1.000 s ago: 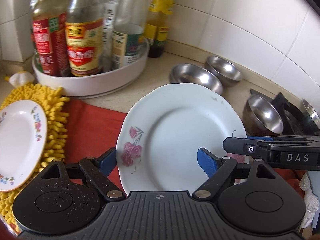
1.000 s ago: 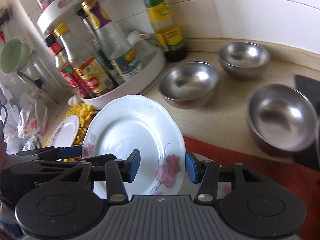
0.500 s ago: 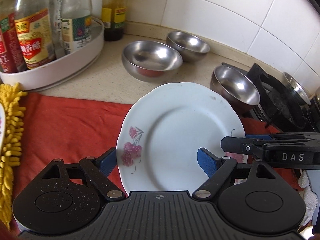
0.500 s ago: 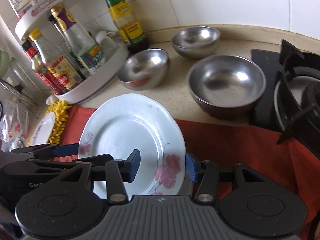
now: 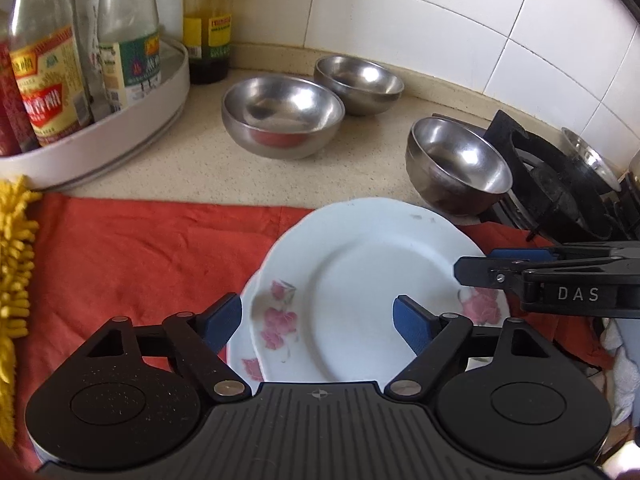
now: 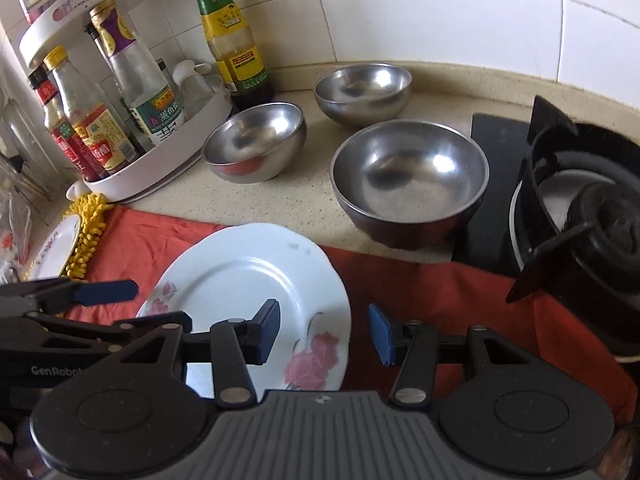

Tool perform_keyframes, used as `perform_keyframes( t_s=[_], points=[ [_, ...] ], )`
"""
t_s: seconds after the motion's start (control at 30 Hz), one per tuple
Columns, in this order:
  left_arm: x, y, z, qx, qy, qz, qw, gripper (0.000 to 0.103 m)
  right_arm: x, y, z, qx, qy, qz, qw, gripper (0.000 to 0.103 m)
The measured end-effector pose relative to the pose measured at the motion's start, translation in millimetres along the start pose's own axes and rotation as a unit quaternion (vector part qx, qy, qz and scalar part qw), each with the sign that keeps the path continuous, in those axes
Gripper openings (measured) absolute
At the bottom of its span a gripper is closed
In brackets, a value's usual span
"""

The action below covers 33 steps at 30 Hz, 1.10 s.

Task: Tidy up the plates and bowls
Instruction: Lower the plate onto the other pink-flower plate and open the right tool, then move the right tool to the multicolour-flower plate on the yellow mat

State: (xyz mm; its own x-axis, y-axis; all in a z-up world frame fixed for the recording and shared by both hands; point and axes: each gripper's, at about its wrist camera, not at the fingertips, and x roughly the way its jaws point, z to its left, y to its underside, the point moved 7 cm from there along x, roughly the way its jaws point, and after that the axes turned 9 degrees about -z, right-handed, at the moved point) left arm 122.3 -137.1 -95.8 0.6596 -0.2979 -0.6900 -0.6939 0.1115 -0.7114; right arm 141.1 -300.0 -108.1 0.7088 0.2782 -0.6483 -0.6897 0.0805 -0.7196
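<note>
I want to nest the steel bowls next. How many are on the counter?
3. One steel bowl beside the white bottle tray, one near the tiled wall behind it, and the largest next to the gas stove. Others may be outside the views.

A white plate with a scalloped rim and pink flower prints lay face up over the red cloth, with a second plate's rim showing beneath its left edge. Three empty steel bowls stood upright on the beige counter behind: a large one nearest the stove, a mid-sized one beside the bottle tray, and another by the wall. A small flowered plate lay far left on a yellow mat.
</note>
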Motion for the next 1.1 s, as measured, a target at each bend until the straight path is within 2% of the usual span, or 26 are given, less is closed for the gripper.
perform_keyframes(
  t_s=[0.23, 0.5, 0.8, 1.1],
  points=[
    [-9.7, -3.4, 17.3, 0.009, -0.046, -0.018, 0.9988, 0.088, 2.0, -16.4, 34.5, -0.04, -0.029, -0.022, 0.999, 0.047],
    [-30.3, -5.6, 60.0, -0.012, -0.105, -0.037, 0.9937, 0.091, 24.3, -35.9, 114.1, -0.103, -0.103, -0.03, 0.989, 0.047],
    [-61.5, 2.0, 132.2, -0.059, -0.186, -0.047, 0.9797, 0.093, 56.4, -40.4, 201.2, -0.161, -0.173, -0.013, 0.972, 0.047],
    [-87.5, 14.9, 201.0, -0.098, -0.241, -0.045, 0.9645, 0.093, 85.8, -39.6, 276.4, -0.203, -0.219, 0.001, 0.954, 0.047]
  ],
)
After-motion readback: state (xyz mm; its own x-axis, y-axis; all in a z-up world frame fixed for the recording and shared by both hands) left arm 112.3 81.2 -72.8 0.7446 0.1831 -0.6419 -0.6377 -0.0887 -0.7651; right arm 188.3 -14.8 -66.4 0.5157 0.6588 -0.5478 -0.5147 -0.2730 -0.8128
